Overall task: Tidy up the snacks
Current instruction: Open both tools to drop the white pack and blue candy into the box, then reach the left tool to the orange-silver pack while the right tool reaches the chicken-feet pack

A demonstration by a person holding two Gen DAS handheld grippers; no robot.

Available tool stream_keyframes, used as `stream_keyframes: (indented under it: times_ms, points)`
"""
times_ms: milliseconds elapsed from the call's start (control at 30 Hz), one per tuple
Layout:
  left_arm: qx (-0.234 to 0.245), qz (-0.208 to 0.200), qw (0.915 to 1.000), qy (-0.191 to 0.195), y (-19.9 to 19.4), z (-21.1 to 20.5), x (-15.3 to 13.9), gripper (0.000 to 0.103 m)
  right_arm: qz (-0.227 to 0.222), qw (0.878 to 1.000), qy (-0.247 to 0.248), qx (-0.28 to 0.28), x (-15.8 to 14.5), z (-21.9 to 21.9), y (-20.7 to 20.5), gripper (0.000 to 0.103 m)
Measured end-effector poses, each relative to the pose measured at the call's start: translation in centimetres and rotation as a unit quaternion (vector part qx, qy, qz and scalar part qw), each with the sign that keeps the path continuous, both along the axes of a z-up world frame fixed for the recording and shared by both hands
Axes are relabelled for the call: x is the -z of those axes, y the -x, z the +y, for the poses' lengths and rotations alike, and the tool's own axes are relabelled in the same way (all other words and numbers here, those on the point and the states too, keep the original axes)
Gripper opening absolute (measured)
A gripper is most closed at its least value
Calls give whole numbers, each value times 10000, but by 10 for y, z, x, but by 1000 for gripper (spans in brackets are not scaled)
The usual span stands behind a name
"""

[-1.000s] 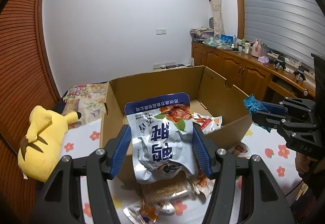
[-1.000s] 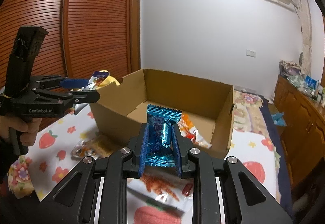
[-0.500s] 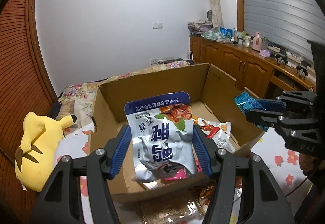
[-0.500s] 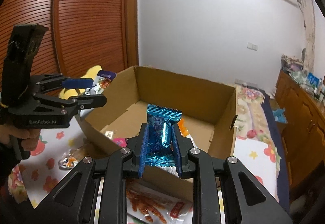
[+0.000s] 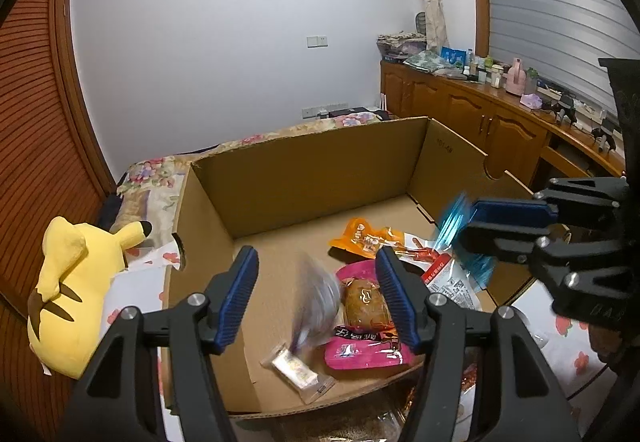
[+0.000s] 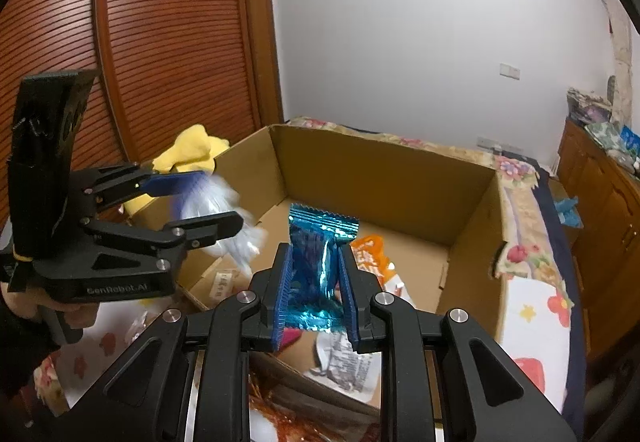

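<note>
Over an open cardboard box [image 5: 304, 169] on a strawberry-print cloth [image 6: 536, 306], the left gripper [image 5: 316, 298] stands wide, a blurred silver-blue packet [image 5: 316, 294], seemingly falling, between its fingers. The right gripper [image 6: 314, 294] pinches a blue foil packet [image 6: 316, 262]. Below lie pink [image 5: 360, 350] and orange [image 5: 360, 238] packets; a yellow plush [image 5: 72, 290] sits left, wooden cabinets [image 5: 480, 121] right.

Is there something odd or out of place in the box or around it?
One thing: a blurred white-and-blue packet is falling between the open left tongs into the cardboard box. The right tongs hold a blue foil packet above it.
</note>
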State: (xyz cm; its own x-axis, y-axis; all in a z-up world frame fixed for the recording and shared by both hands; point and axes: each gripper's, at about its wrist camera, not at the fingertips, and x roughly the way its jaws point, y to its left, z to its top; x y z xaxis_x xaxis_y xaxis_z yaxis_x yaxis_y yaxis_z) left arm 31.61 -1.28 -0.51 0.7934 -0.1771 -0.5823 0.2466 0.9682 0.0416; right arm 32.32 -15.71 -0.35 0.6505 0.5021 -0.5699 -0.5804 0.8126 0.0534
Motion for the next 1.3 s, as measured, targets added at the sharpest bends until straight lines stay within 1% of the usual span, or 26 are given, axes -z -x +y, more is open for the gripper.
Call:
stream_keyframes:
  times_ms: [300, 333, 467, 567, 667, 733, 833, 1067, 1200, 1300]
  points:
    - [-30, -63, 10000, 12, -1, 2, -4, 61, 11, 10000, 93, 13, 1, 6, -4, 22]
    - [-36, -68, 10000, 16, -1, 2, -4, 61, 15, 10000, 75, 31, 1, 6, -4, 24]
    - [-64, -108, 9999, 40, 3, 5, -6, 61, -13, 10000, 49, 75, -1, 3, -2, 25]
    - [-65, -136, 9999, 77, 10, 6, -9, 61, -51, 9999, 49, 93, -5, 2, 3, 29]
    - [-58, -183, 9998, 96, 22, 7, -12, 61, -105, 9999, 19, 131, -10, -2, 12, 32]
    - [-58, -211, 9997, 99, 29, 7, -14, 61, -134, 9998, 17, 156, -14, -4, 20, 37]
    - [-67, -248, 9996, 127, 45, 10, -17, 61, -177, 9996, 53, 206, -18, -6, 31, 43]
    - [-101, -337, 9992, 162, 88, 17, -19, 61, -227, 9990, 55, 374, -23, -11, 65, 54]
    - [-98, -267, 9995, 117, 111, 21, -6, 62, -145, 9992, 54, 362, -16, -17, 85, 56]
    - [-63, -108, 9998, 127, 123, 25, 10, 62, -23, 9993, 107, 352, -6, -20, 95, 56]
